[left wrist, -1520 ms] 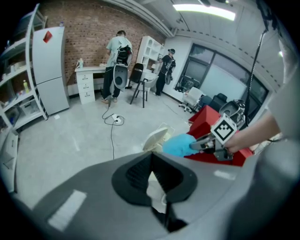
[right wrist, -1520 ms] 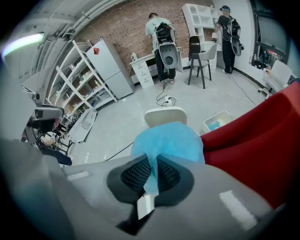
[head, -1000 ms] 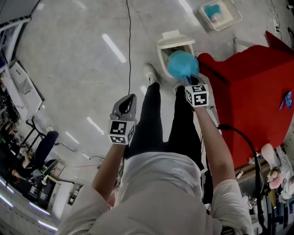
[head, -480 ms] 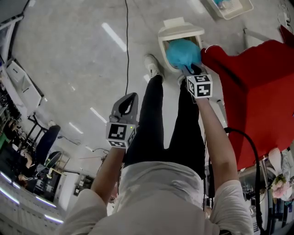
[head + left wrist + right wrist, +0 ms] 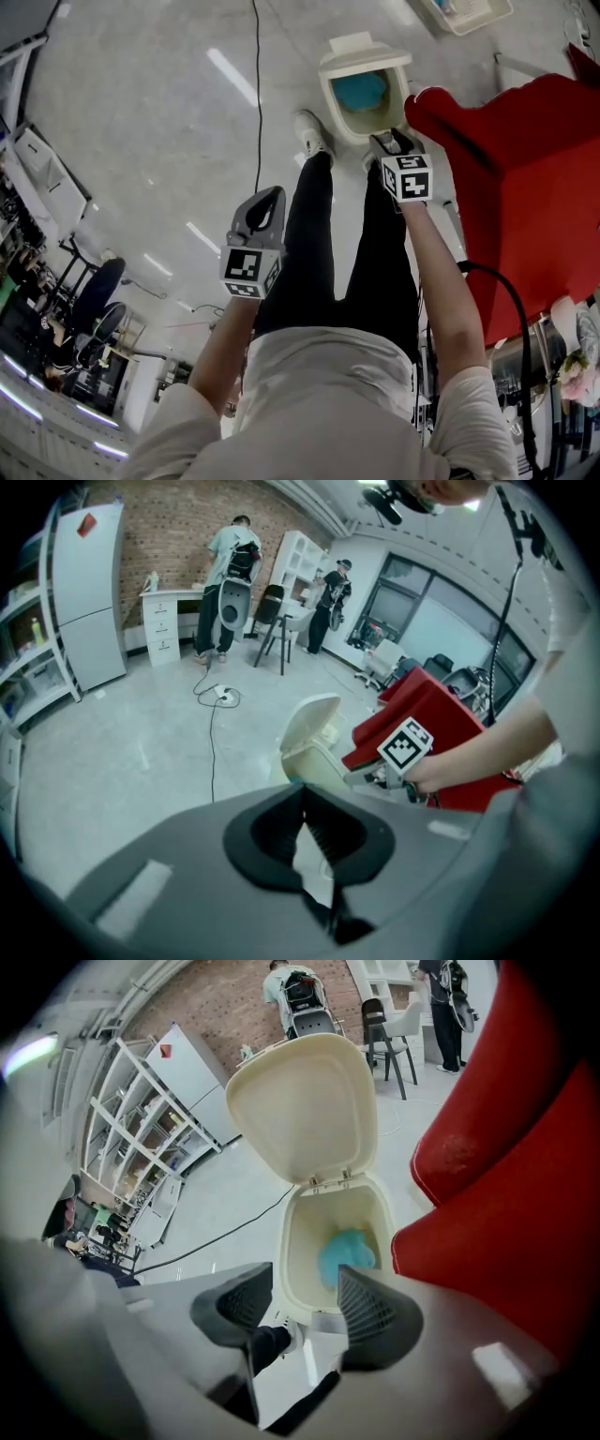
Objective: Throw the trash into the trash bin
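the trash [image 5: 361, 91], a crumpled blue wad, is lying inside the trash bin [image 5: 330, 101], low down near the bottom. in the right gripper view we're seeing the trash [image 5: 345, 1253] resting against the far inner wall of the trash bin [image 5: 298, 1241] w/ nothing touching it. the bin's cream lid [image 5: 302, 1101] is standing flipped up & back.

we're holding the right gripper [image 5: 386, 141] just over the bin's near rim, pointing steeply down. its jaws have just been opening. in its own view the right gripper [image 5: 307, 1288] is showing them spread wide w/ nothing btwn them, only the bin mouth & floor thru the gap.

a big red padded thing [image 5: 525, 187] is sitting right beside the bin, on its right in the head view.

the left gripper [image 5: 270, 195] is hanging well apart from the bin, over the bare floor [image 5: 141, 141] on the other side of our legs. in its own view the left gripper [image 5: 305, 803] is keeping its jaws pressed together at the tips, pinching nothing. that view is also catching the right gripper's marker cube [image 5: 405, 745] next to the open bin.

our white shoe [image 5: 309, 136] is standing near the bin's left side. a black cable [image 5: 259, 75] is running across the floor. far back, ppl are standing by a white desk [image 5: 169, 607], w/ a white fridge [image 5: 89, 602] off to the left.
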{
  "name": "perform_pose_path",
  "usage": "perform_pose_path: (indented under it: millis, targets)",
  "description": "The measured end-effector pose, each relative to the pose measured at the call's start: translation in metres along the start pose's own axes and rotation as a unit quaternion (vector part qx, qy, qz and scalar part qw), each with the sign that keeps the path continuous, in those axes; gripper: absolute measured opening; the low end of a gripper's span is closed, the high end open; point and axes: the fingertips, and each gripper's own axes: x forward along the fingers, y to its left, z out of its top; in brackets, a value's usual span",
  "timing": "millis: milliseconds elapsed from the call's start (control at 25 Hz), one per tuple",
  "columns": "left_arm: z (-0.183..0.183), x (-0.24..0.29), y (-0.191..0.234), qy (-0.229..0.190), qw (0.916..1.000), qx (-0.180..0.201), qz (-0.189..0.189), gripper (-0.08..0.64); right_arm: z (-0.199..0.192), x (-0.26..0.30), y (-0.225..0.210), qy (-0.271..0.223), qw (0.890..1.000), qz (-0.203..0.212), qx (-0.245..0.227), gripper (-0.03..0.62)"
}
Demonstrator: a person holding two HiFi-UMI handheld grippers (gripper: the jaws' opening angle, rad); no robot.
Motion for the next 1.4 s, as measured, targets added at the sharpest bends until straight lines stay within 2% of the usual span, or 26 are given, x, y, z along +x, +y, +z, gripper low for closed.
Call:
perform_pose_path:
  millis: [280,480,600,840,1040,1400]
  targets:
    - [0.007,-0.005,-0.007,-0.009,1.0000,0.004,0.000,0.005,0.011,-0.018,0.001,-0.012,1.000,-0.005,-0.010,0.216]
    - [0.022,-0.015,-0.013,-0.021,0.9997,0.010,0.003,0.005,0.024,-0.038,0.003,-0.022,0.999,-0.015,-0.025,0.156]
    - [0.035,-0.026,-0.021,-0.030,0.9994,0.014,0.004,0.005,0.030,-0.058,0.005,-0.030,0.999,-0.022,-0.035,0.121]
    - [0.075,-0.052,-0.034,-0.058,0.9975,0.040,0.005,0.005,0.039,-0.099,0.014,-0.044,0.998,-0.032,-0.041,0.092]
    - [0.100,-0.069,-0.040,-0.075,0.9961,0.046,0.011,0.005,0.049,-0.135,0.022,-0.051,0.997,-0.033,-0.046,0.058]
    - [0.100,-0.094,-0.077,-0.062,0.9958,0.066,-0.013,0.005,0.061,-0.201,0.046,-0.074,0.995,-0.019,-0.060,0.003]
